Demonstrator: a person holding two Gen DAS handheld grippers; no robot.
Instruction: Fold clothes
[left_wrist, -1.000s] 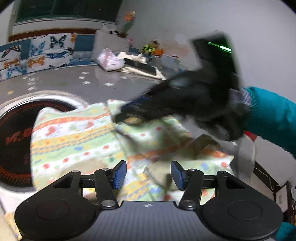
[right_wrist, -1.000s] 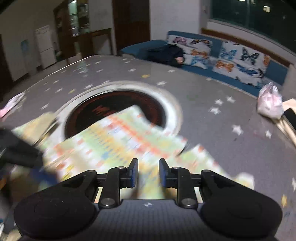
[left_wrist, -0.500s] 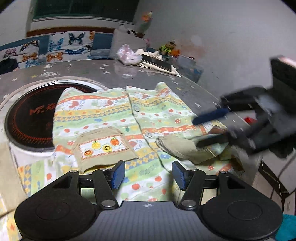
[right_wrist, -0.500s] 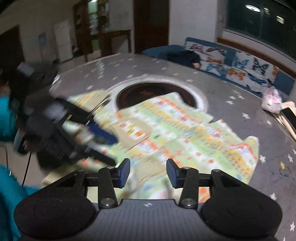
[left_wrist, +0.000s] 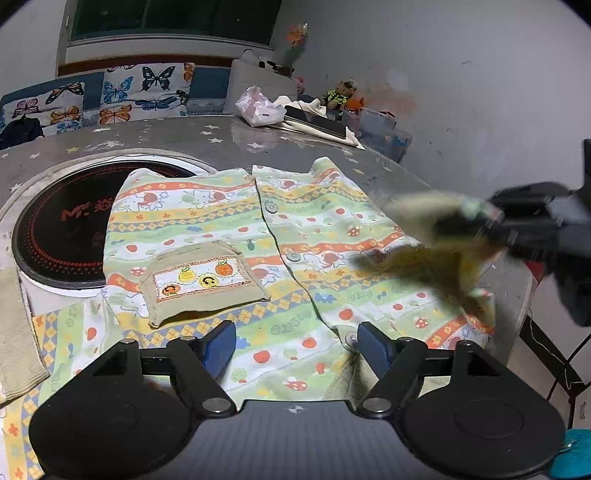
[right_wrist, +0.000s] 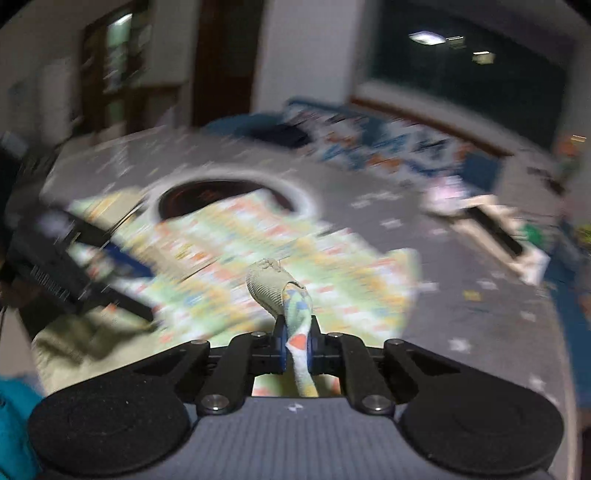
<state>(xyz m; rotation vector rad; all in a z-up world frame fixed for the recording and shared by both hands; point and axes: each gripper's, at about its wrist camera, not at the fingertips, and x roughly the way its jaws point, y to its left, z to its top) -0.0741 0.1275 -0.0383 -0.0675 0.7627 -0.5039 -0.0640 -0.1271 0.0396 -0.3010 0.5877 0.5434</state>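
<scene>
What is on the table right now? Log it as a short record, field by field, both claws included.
garment: patterned shirt lying flat, front up, buttoned
pocket: tan patch with fruit print
surface: grey table with a round black cooktop
left claw: open, low over the shirt's near edge
right claw: shut on the sleeve
background: bag at the table's far edge

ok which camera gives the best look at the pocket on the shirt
The left wrist view: the pocket lies sharp and unobstructed on the shirt, fruit patches visible. The right wrist view is motion-blurred; the shirt shows only as a smear and the pocket cannot be picked out.
</scene>
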